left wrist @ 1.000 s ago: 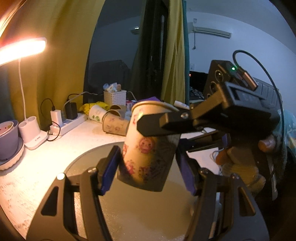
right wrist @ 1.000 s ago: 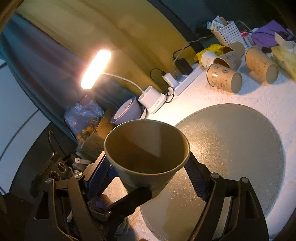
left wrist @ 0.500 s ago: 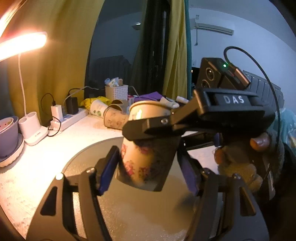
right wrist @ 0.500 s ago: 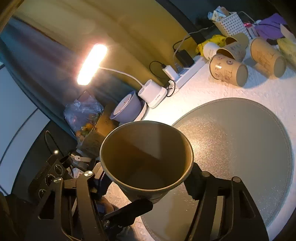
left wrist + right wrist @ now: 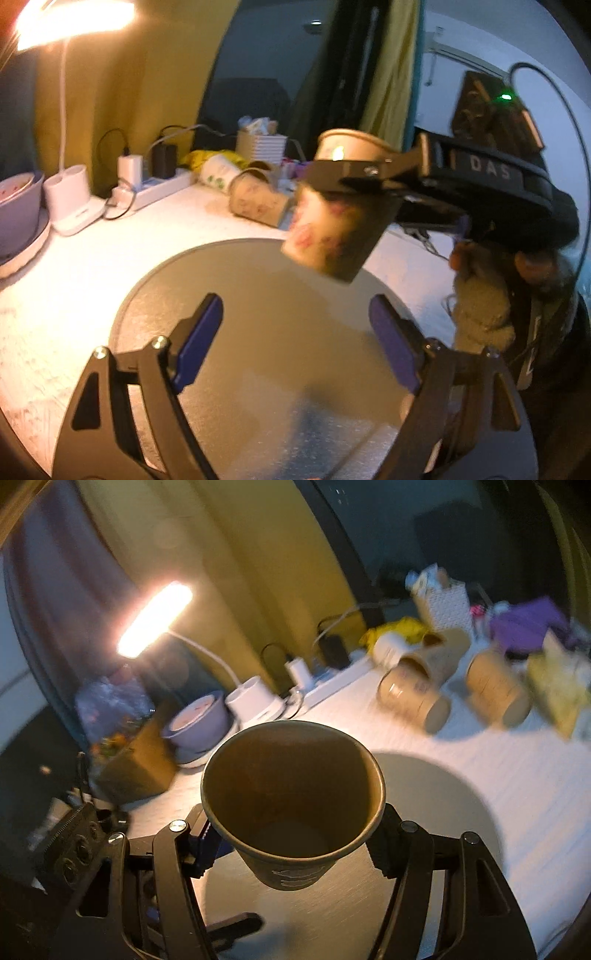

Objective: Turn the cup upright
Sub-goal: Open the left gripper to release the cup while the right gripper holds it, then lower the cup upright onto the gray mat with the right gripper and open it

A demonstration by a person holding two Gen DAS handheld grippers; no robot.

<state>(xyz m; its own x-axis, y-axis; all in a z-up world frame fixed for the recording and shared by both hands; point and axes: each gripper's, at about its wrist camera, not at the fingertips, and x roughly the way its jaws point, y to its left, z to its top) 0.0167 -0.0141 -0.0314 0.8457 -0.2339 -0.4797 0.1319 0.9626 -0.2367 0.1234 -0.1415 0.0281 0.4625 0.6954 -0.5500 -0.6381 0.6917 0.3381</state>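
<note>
A paper cup with pink prints [image 5: 334,229] hangs mouth-up, slightly tilted, above the round grey mat [image 5: 258,350]. My right gripper [image 5: 291,845] is shut on the cup [image 5: 291,805]; I look down into its open mouth. In the left wrist view the right gripper's black finger [image 5: 354,173] crosses the cup near its rim. My left gripper [image 5: 295,336] is open and empty, its blue pads [image 5: 197,343] wide apart, below and in front of the cup, apart from it.
Several paper cups lie on their sides at the back of the white table [image 5: 258,201] [image 5: 413,698]. A lit desk lamp [image 5: 155,620], a power strip [image 5: 155,188], a white basket [image 5: 262,144] and a purple bowl [image 5: 199,723] stand along the back and left.
My left gripper has let go of the cup and drawn back, its pads now wide open. The right gripper still holds the cup and has lifted it away to the right.
</note>
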